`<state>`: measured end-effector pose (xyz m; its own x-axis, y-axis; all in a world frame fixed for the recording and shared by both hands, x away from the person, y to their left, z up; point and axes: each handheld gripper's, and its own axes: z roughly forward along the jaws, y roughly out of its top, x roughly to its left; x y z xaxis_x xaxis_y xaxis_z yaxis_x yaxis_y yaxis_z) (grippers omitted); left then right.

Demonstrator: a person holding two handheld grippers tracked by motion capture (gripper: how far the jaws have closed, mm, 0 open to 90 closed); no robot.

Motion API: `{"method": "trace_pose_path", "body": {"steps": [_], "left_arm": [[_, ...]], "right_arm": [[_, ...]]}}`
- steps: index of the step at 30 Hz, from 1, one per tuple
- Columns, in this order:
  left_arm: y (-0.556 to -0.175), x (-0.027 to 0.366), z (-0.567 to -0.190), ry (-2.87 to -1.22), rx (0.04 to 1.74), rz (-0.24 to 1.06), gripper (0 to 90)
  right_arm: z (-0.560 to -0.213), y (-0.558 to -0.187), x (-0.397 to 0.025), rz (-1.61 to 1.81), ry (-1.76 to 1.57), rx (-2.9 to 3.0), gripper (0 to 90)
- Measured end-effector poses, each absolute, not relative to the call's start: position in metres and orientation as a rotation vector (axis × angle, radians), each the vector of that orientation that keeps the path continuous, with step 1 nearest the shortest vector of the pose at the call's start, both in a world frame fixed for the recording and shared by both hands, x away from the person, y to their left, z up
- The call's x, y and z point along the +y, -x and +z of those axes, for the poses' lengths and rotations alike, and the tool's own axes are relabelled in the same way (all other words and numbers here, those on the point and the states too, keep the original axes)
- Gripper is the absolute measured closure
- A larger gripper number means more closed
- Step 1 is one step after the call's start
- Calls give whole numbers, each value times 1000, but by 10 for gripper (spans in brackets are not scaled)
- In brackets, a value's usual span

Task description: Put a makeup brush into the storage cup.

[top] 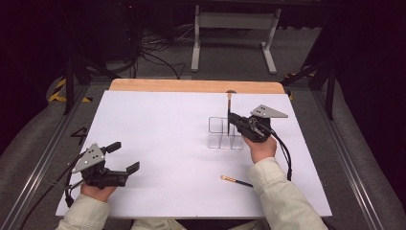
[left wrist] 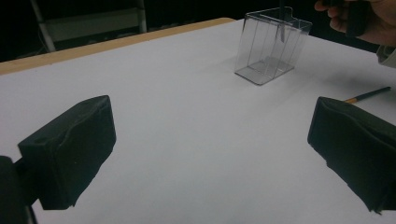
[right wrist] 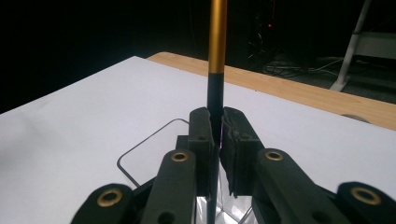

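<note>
Right tongs (top: 231, 118) clamp upright pen (right wrist: 217, 56) over clear box (top: 225, 132); left tongs (top: 122, 156) wide open, empty; second pen (top: 236, 180) on tabletop (top: 163, 124).

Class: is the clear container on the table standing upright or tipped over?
Upright. The clear container sits on its base with its open top facing up, and the right tool holds a pen vertically above it.

Two brushes: one brush held upright (top: 229, 106) in the right tool (top: 231, 118) over the container, one brush lying flat (top: 236, 180) on the worktop (top: 163, 139). One clear container (top: 221, 132), divided into compartments. Two tools total, the left tool (top: 123, 157) holding nothing. One worktop.
</note>
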<state>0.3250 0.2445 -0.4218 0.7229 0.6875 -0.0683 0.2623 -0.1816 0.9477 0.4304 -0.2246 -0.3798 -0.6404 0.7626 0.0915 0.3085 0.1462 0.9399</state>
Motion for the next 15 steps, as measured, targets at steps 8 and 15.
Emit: {"method": "trace_pose_path", "body": {"steps": [8,15], "left_arm": [[-326,243,-422,-1757,754,450,17],[-329,241,-422,-1760,745,445,17]], "right_arm": [[-378,-428,-226,1522,-1046,2022,678],[-368,-418,-235,1586,-1047,1992,396]]}}
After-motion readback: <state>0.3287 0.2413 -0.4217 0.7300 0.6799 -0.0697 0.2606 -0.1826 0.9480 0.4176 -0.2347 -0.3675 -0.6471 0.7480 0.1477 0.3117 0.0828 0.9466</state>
